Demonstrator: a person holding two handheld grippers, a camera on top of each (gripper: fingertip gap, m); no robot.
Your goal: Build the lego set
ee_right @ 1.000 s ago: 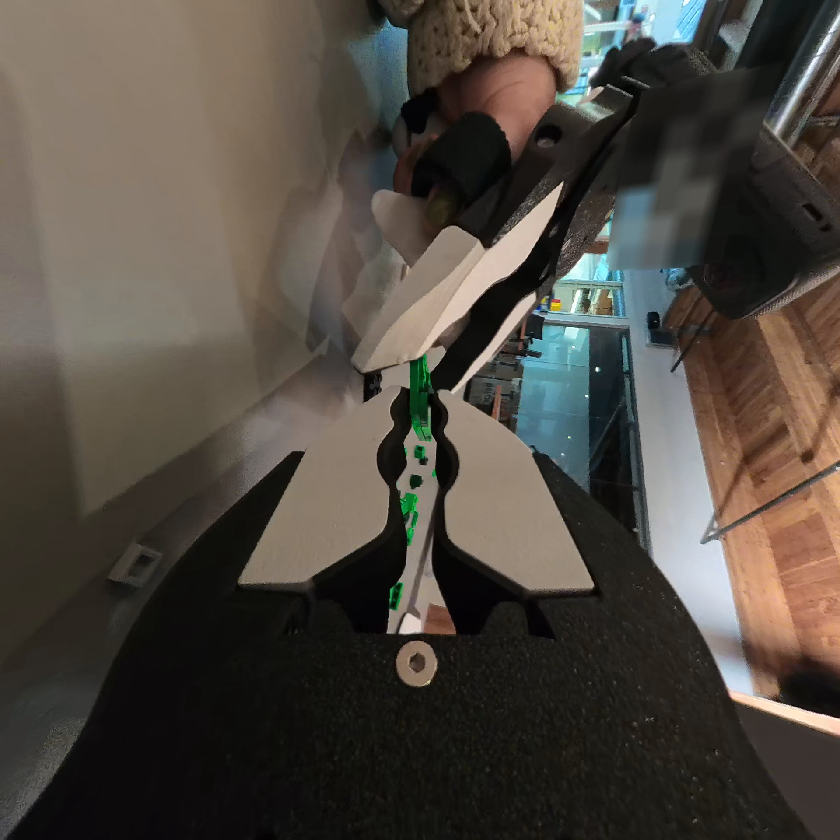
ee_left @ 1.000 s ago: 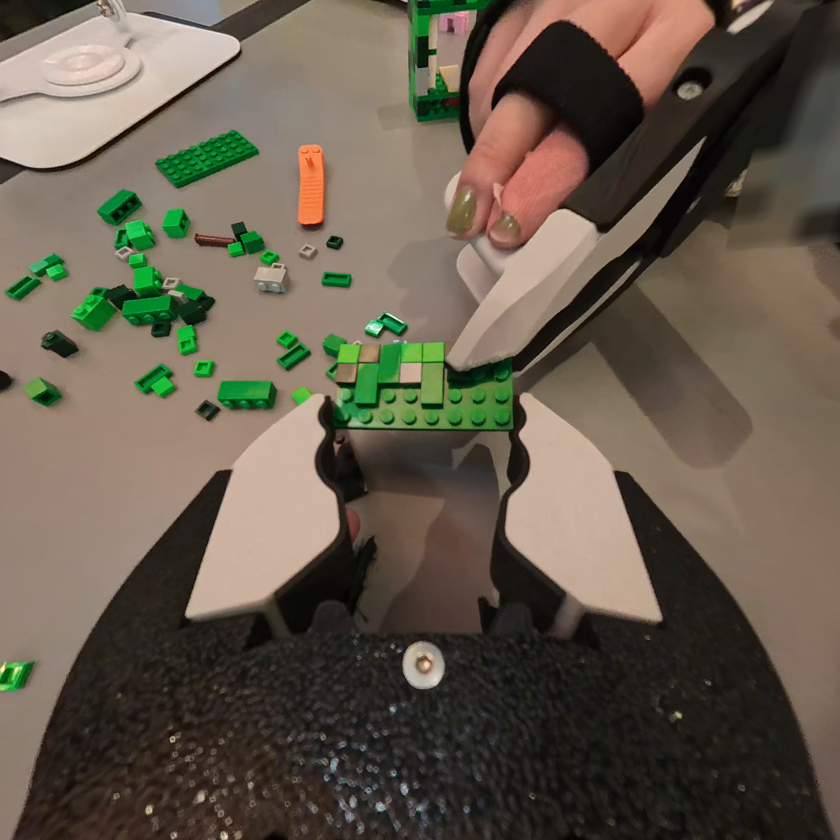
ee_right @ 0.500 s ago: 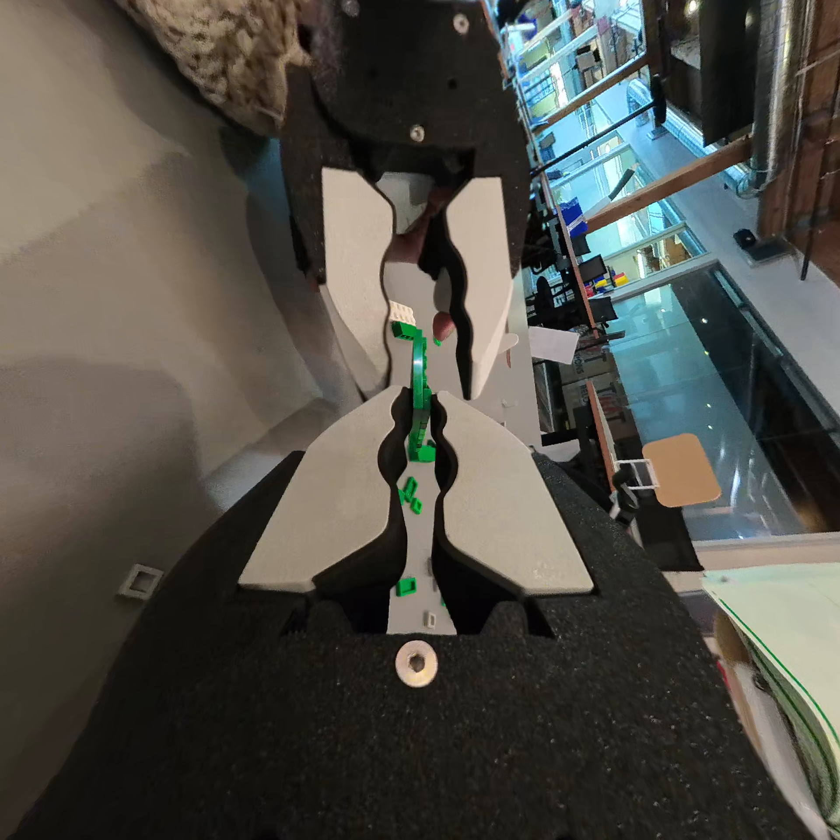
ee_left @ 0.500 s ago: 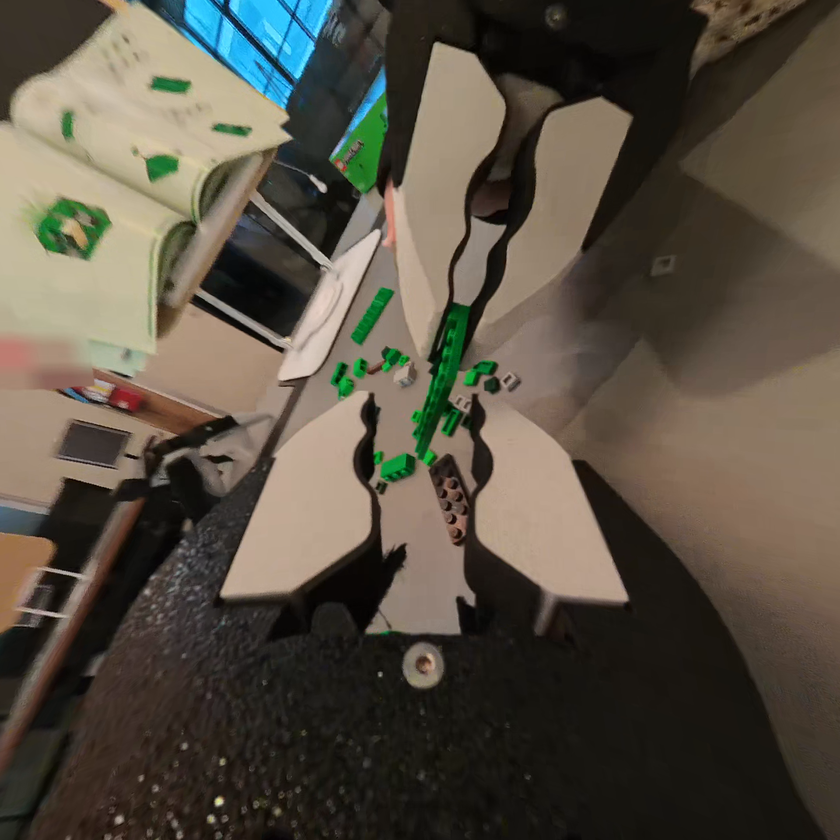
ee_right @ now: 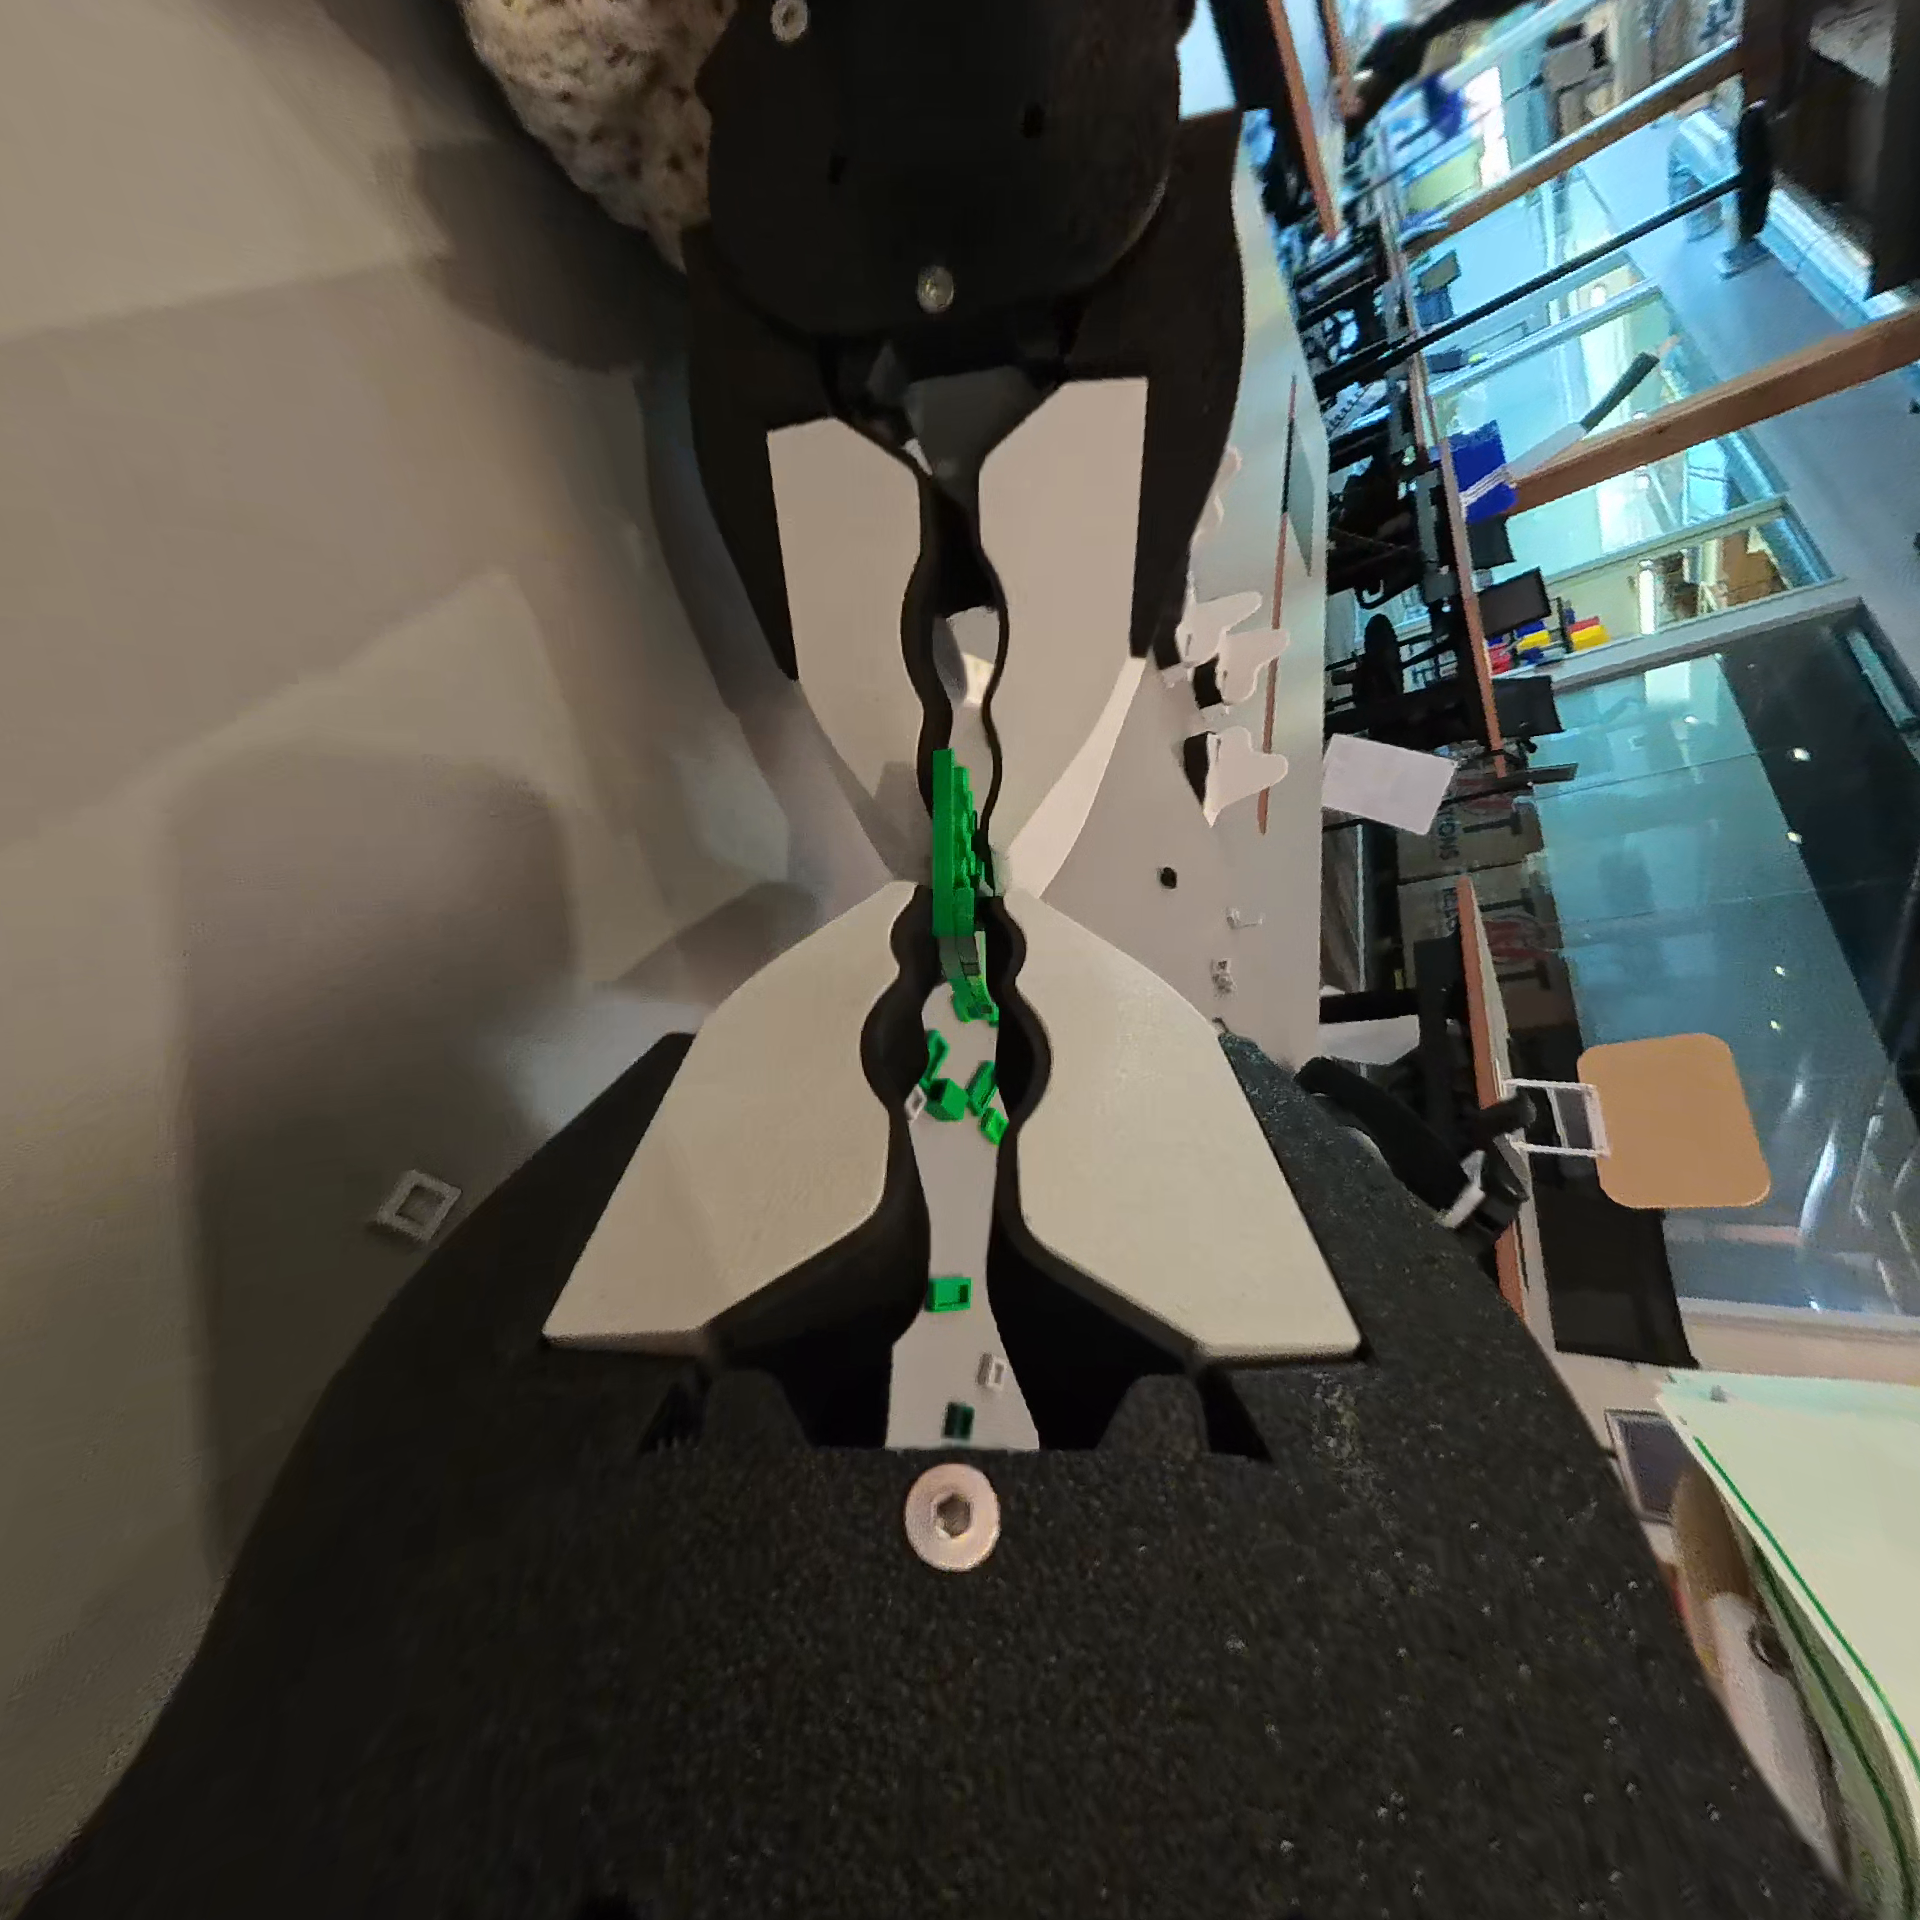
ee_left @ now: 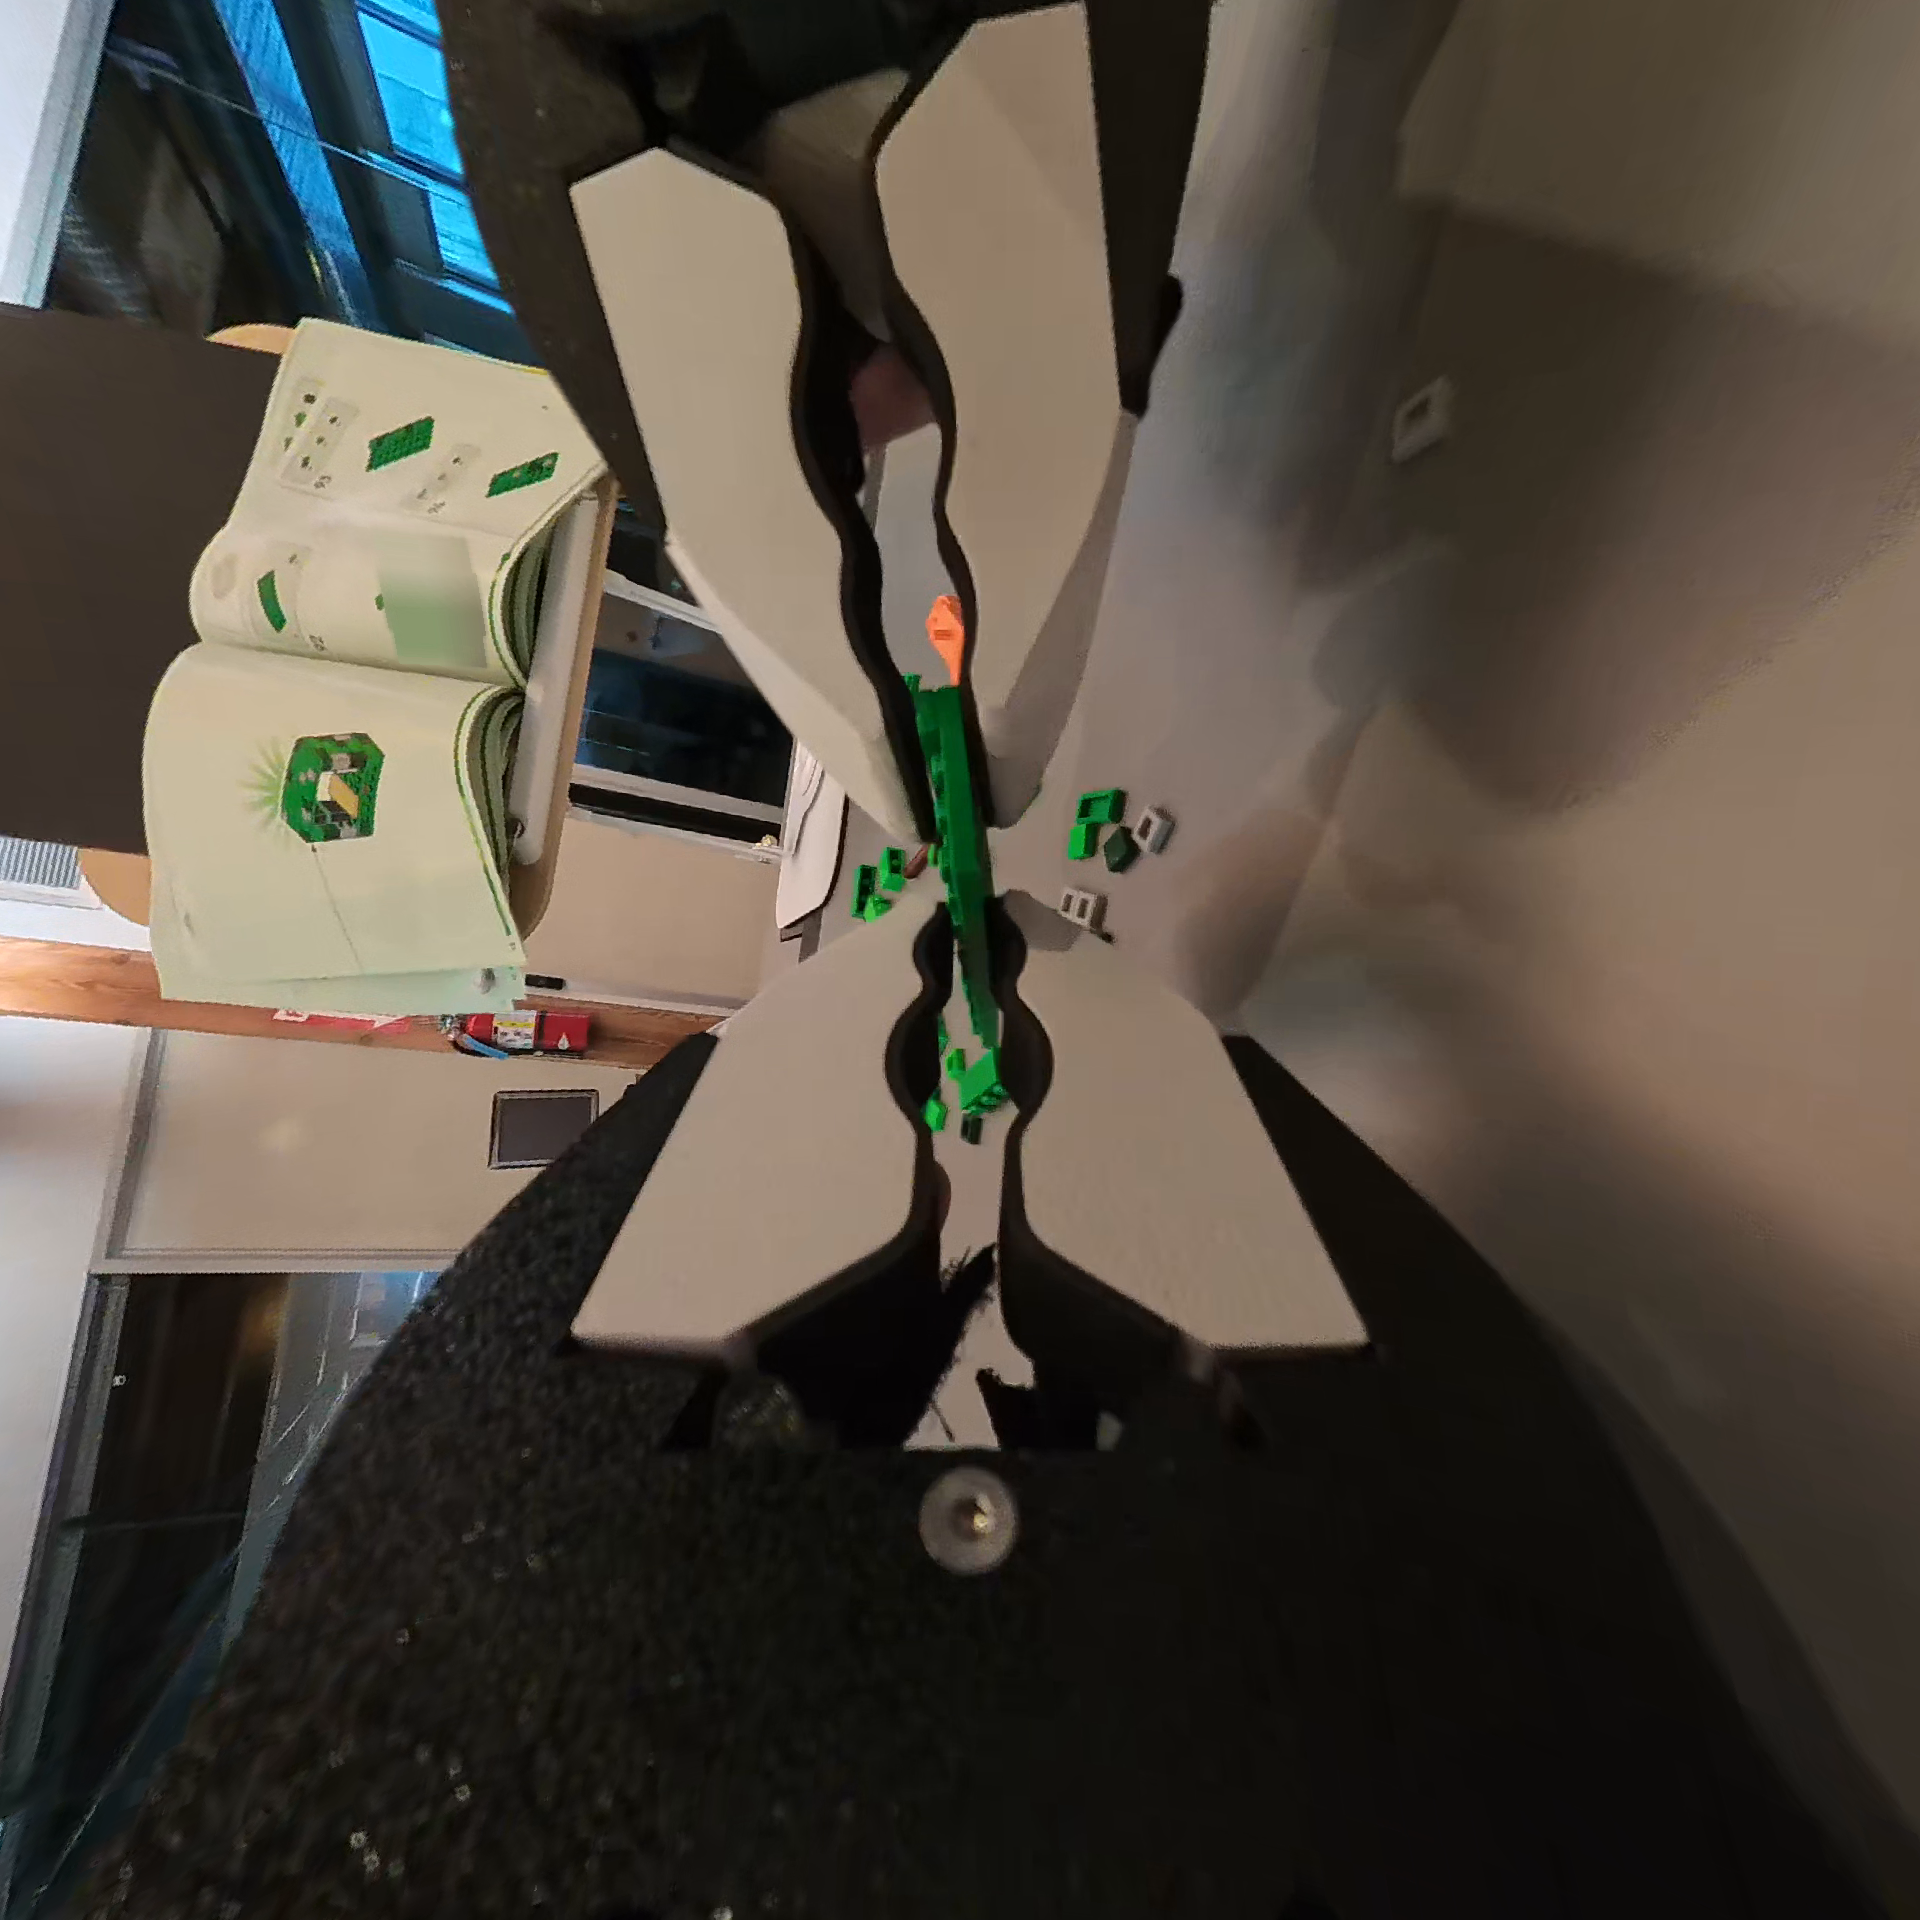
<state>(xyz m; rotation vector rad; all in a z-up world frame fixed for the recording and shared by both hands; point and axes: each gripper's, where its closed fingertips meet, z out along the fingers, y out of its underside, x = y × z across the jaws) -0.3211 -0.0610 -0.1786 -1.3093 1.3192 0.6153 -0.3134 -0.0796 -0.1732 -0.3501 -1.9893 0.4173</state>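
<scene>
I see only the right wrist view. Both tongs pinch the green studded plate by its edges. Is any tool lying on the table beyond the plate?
Observer: Yes. The left wrist view shows an orange plastic brick separator lying on the grey table, beyond the green studded plate.
Operator: Thank you. Of the booklet I see only an edge. Is it open?
Observer: It is open. The pale green paper instruction booklet rests on a stand, and its pages show drawings of green pieces.
</scene>
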